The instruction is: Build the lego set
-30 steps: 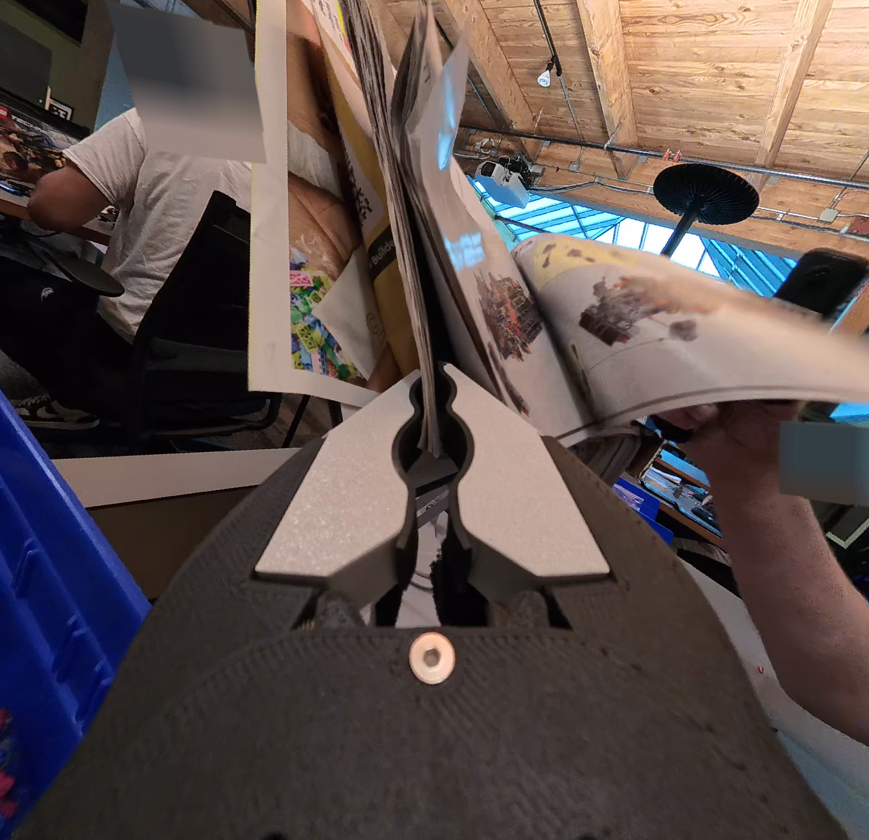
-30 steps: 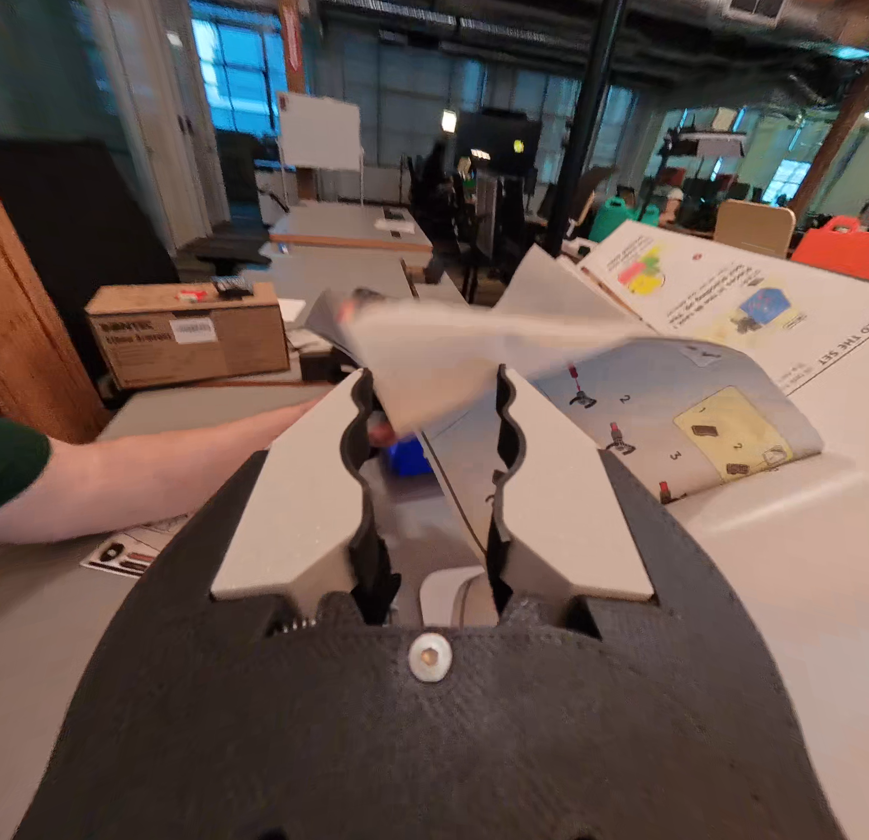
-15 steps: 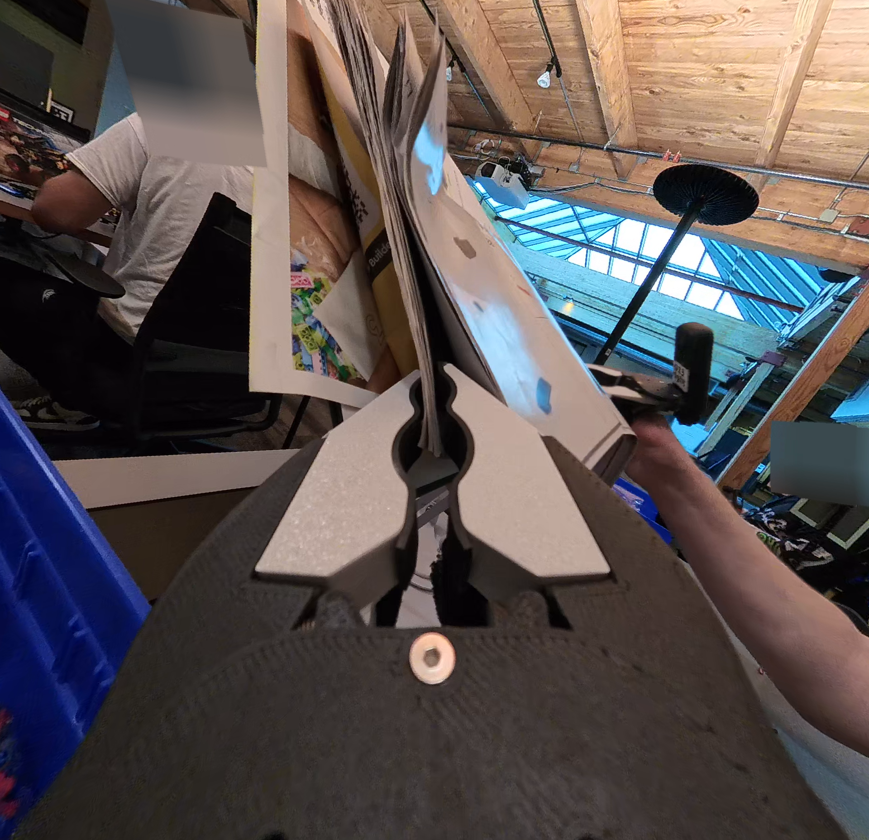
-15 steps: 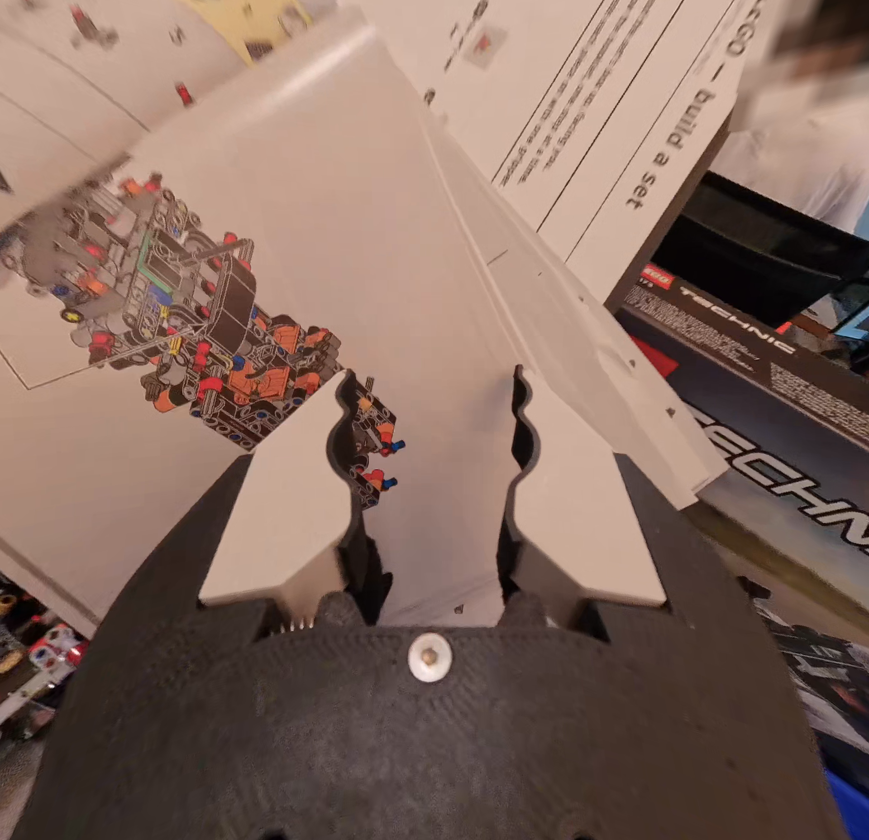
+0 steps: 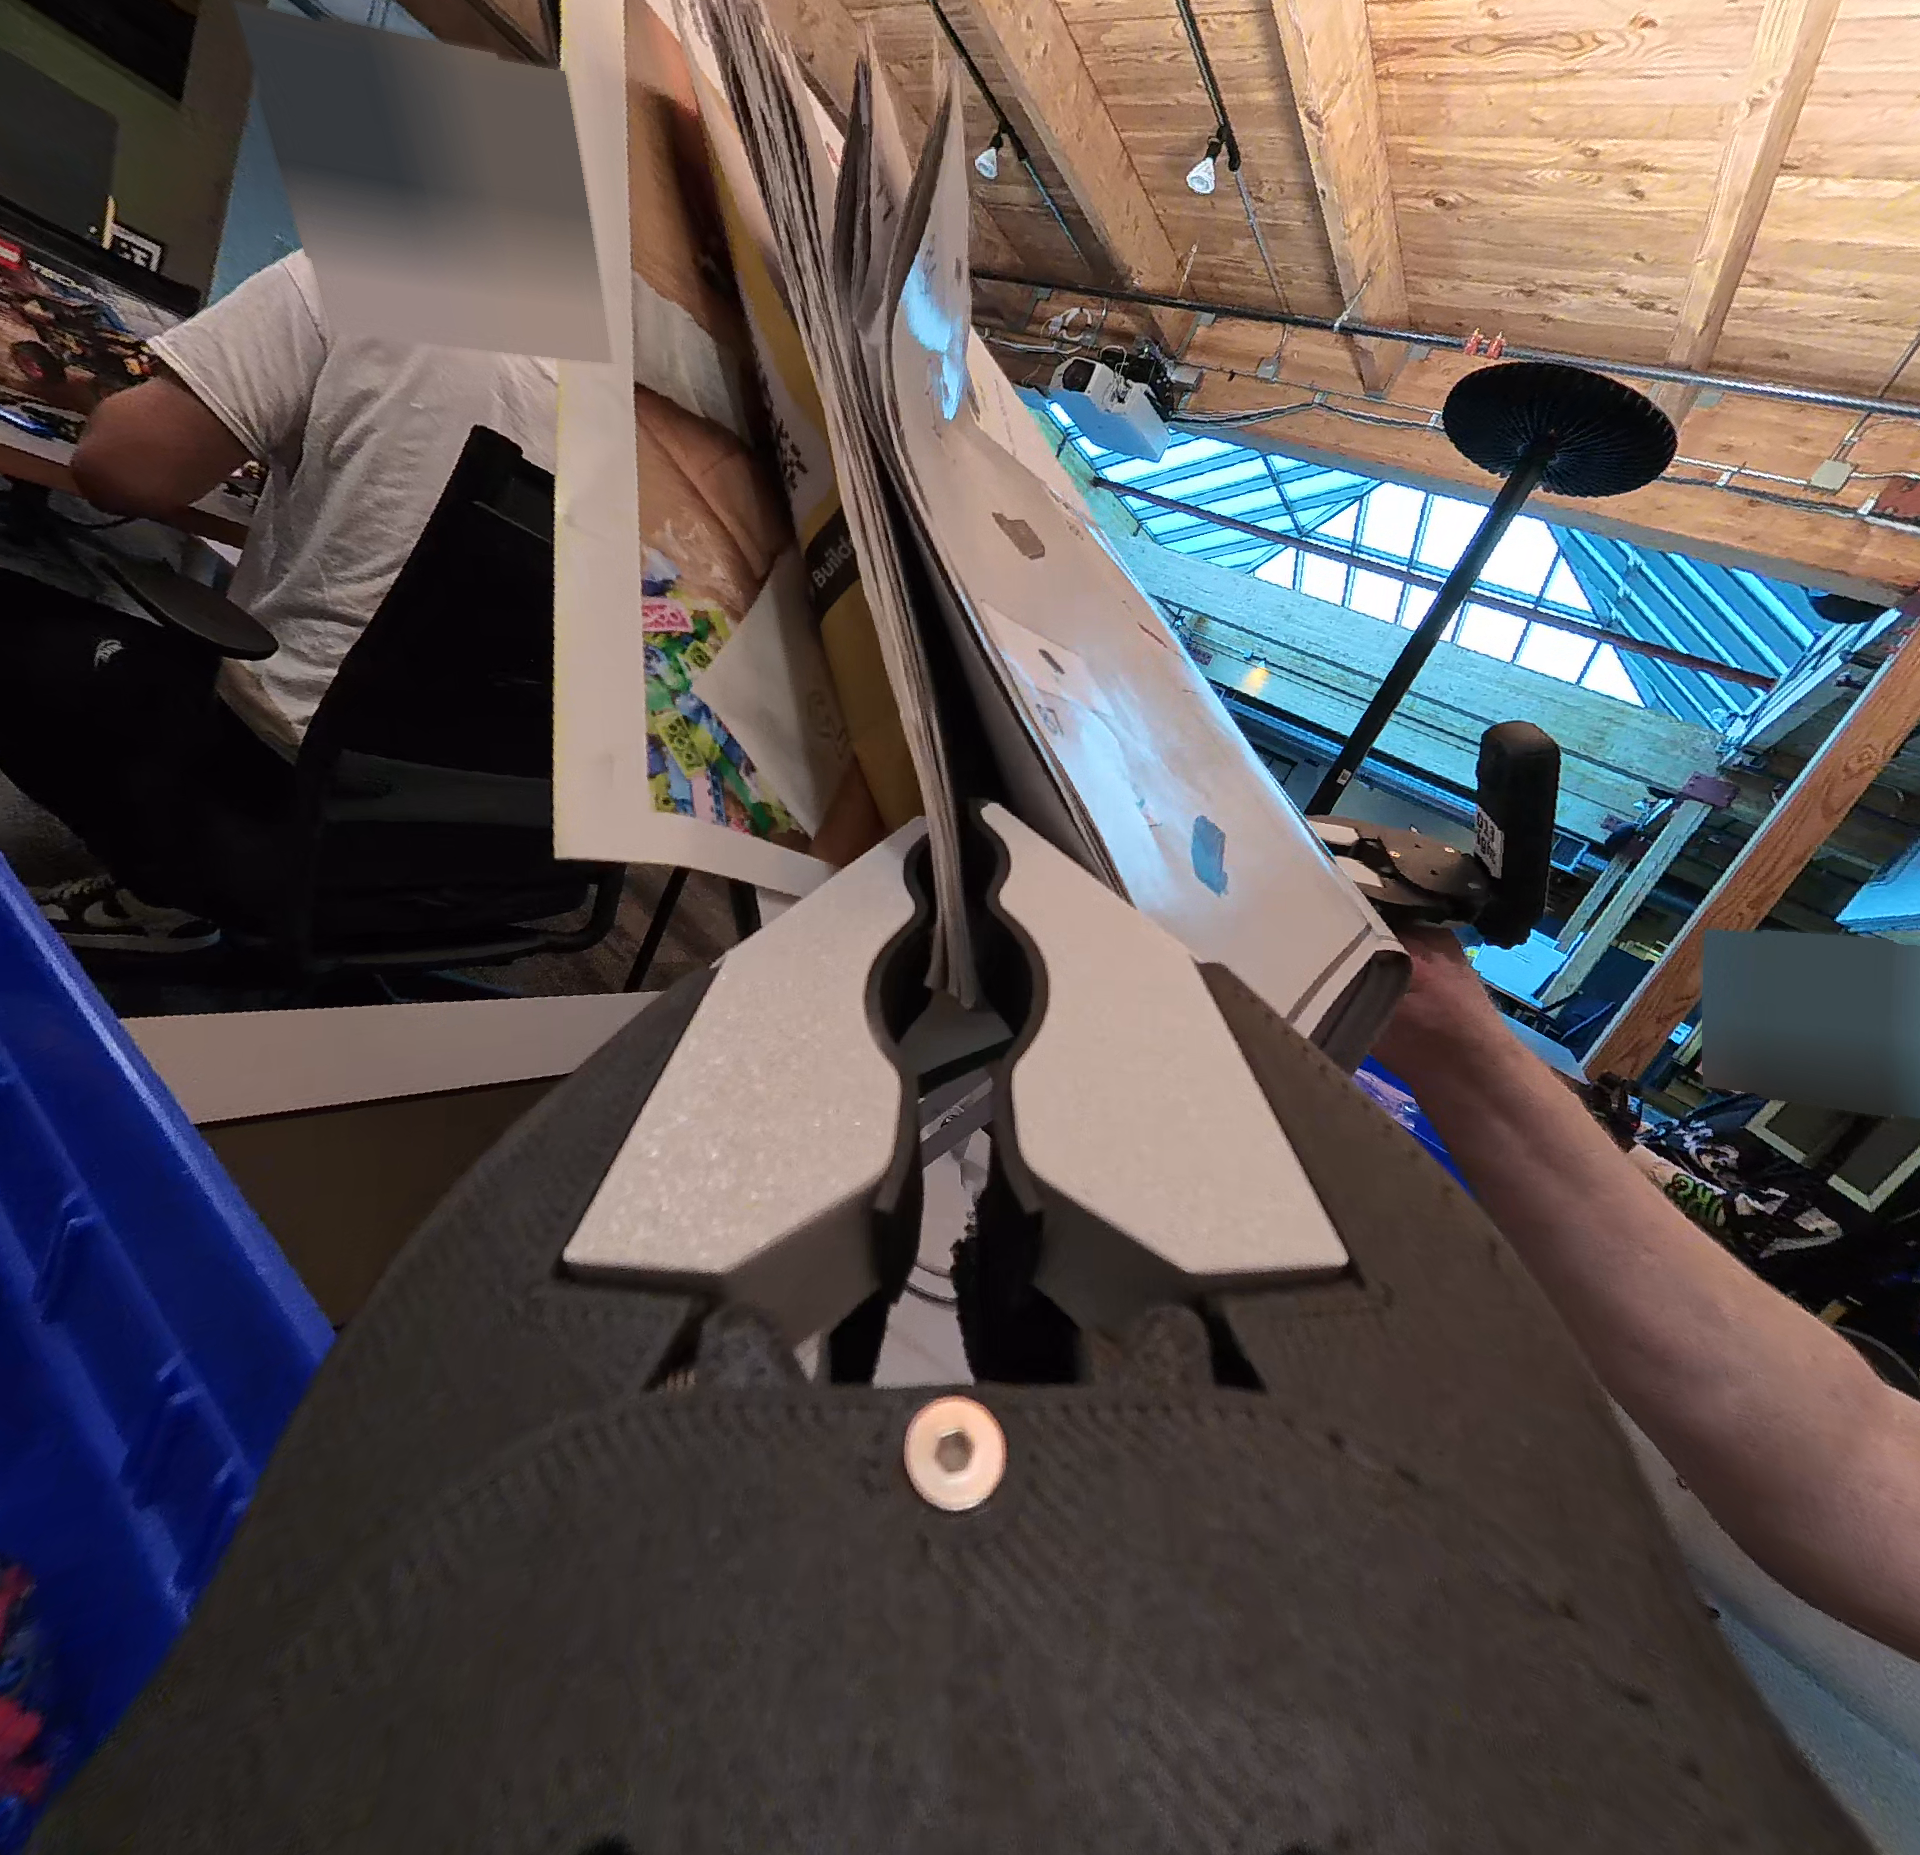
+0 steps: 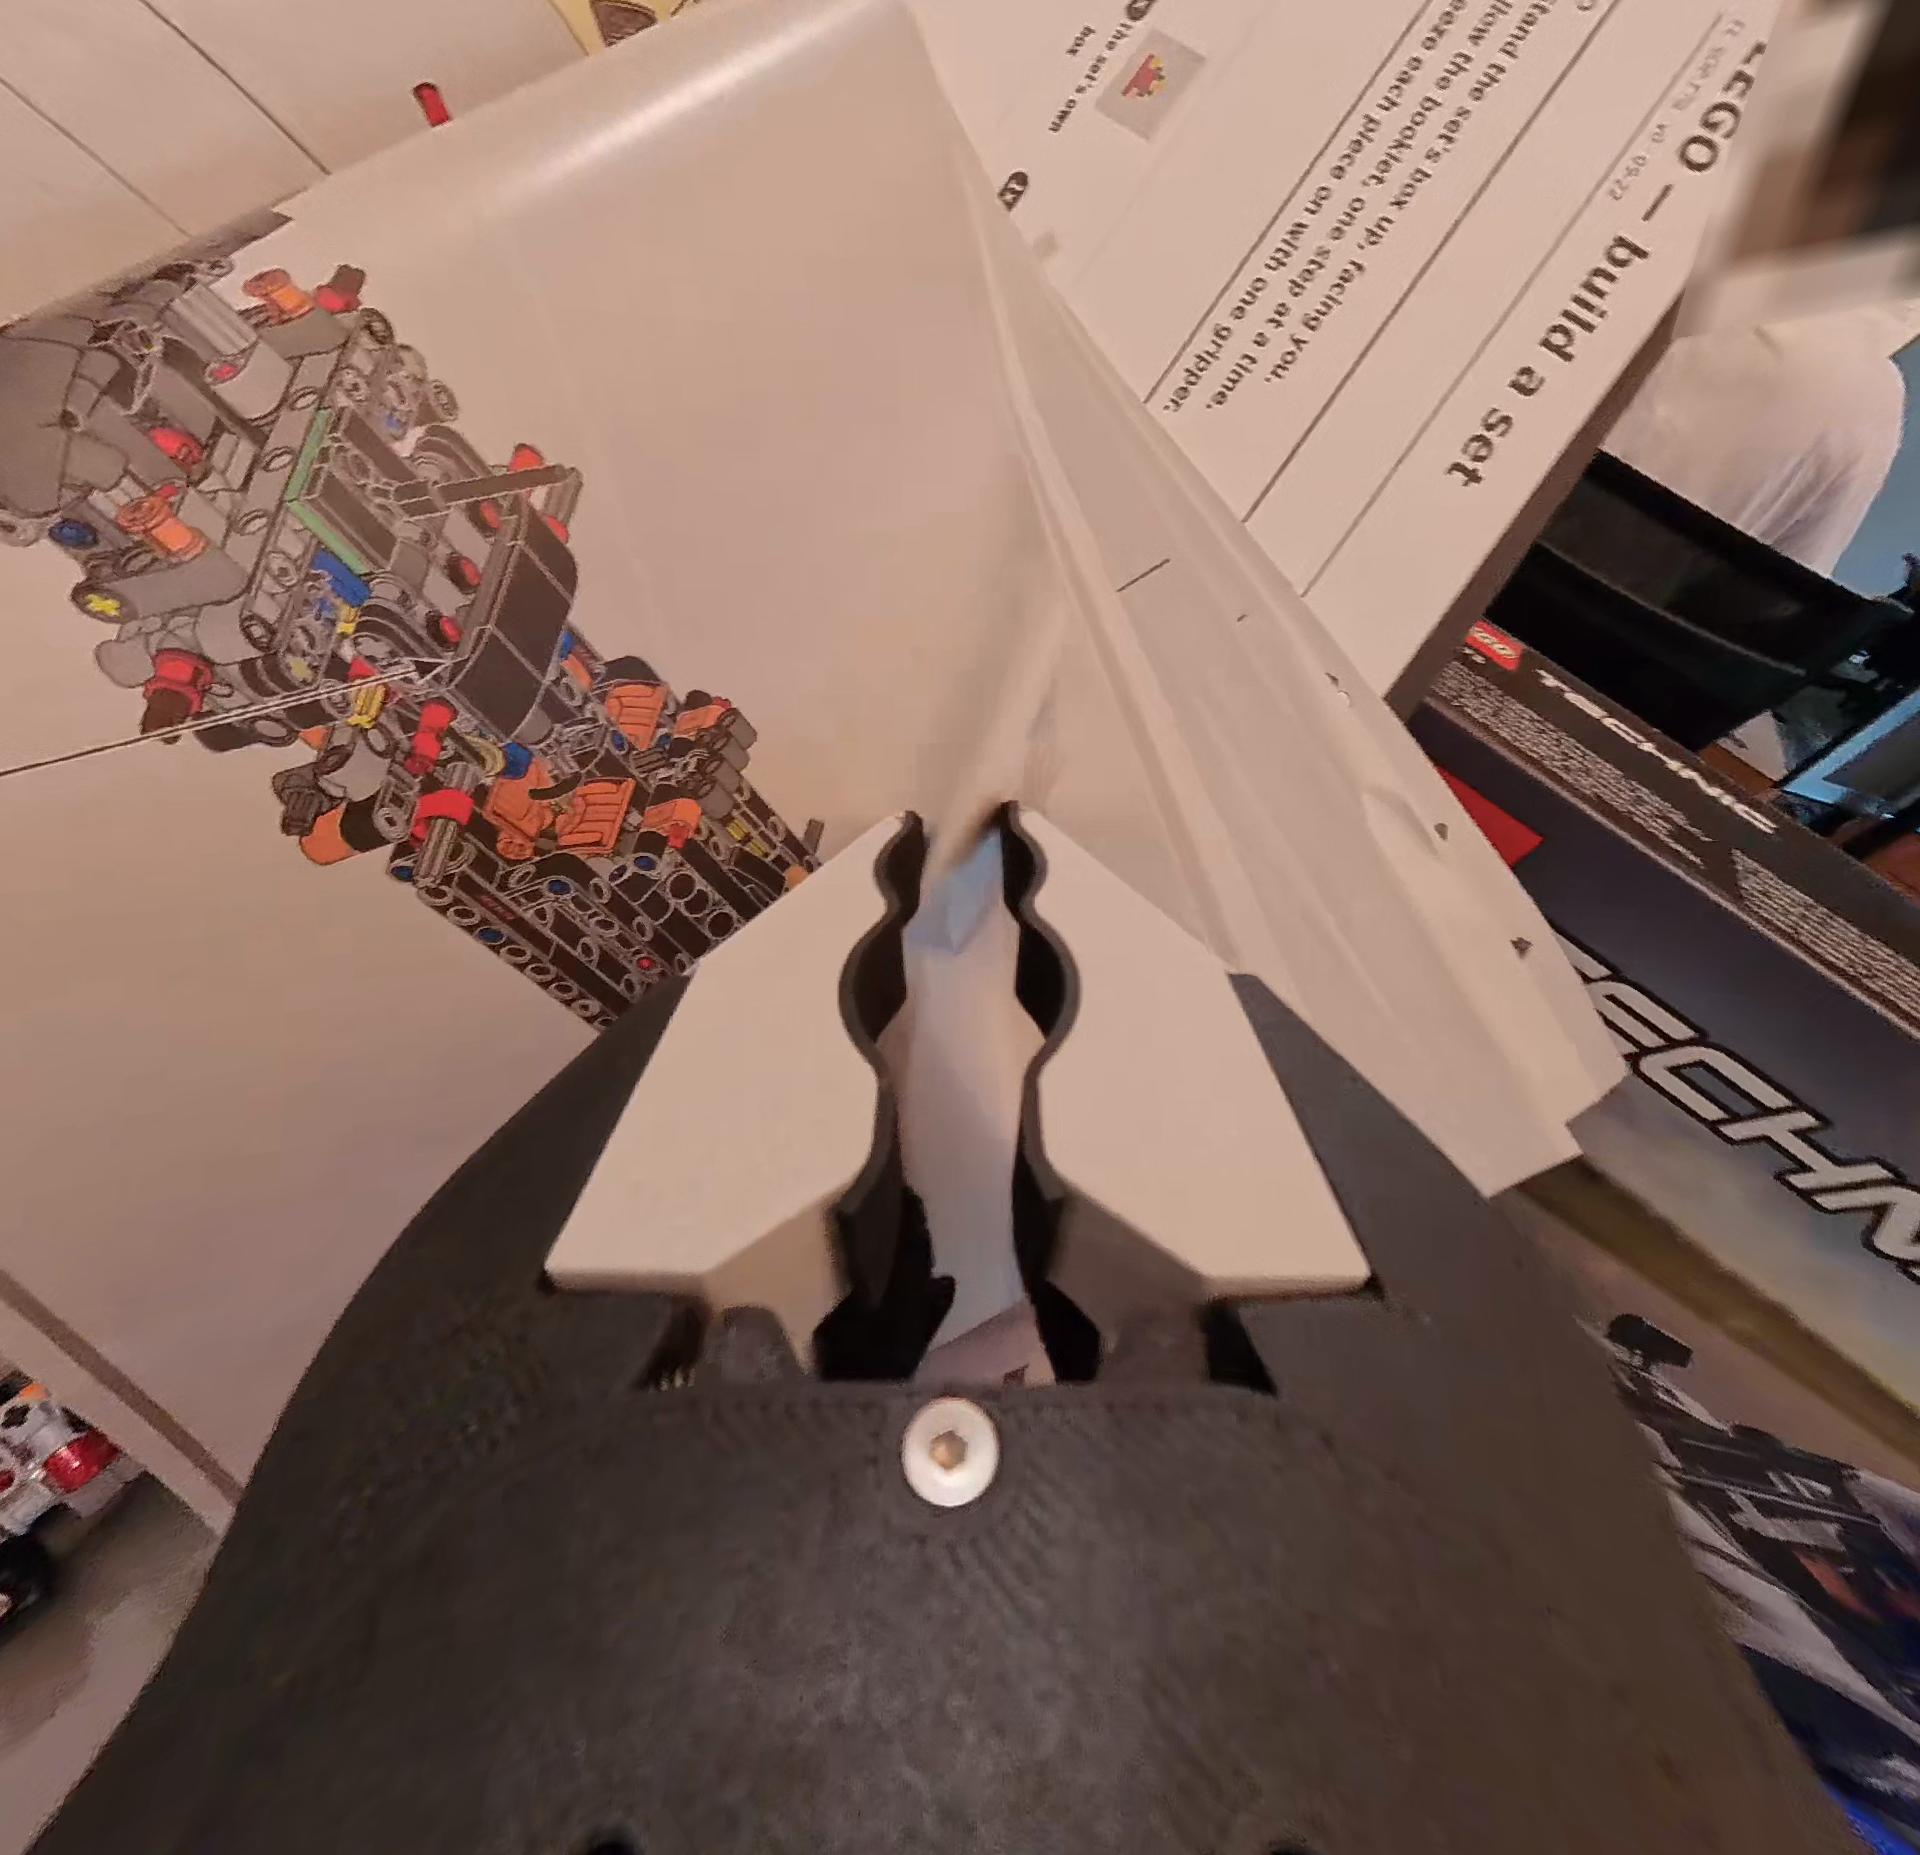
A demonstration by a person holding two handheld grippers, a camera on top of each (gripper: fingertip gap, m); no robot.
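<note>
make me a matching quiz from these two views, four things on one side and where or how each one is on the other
Things:
1. booklet
2. blue bin
3. left gripper
4. set box

States or places:
A. shut on a sheaf of pages
B. at the left edge of the left wrist view
C. held up, pages fanned
D. lying right of the booklet, under its pages

Pairs: 1-C, 2-B, 3-A, 4-D

White booklet w/ orange-grey-black diagram; blue bin; dark box.
</note>
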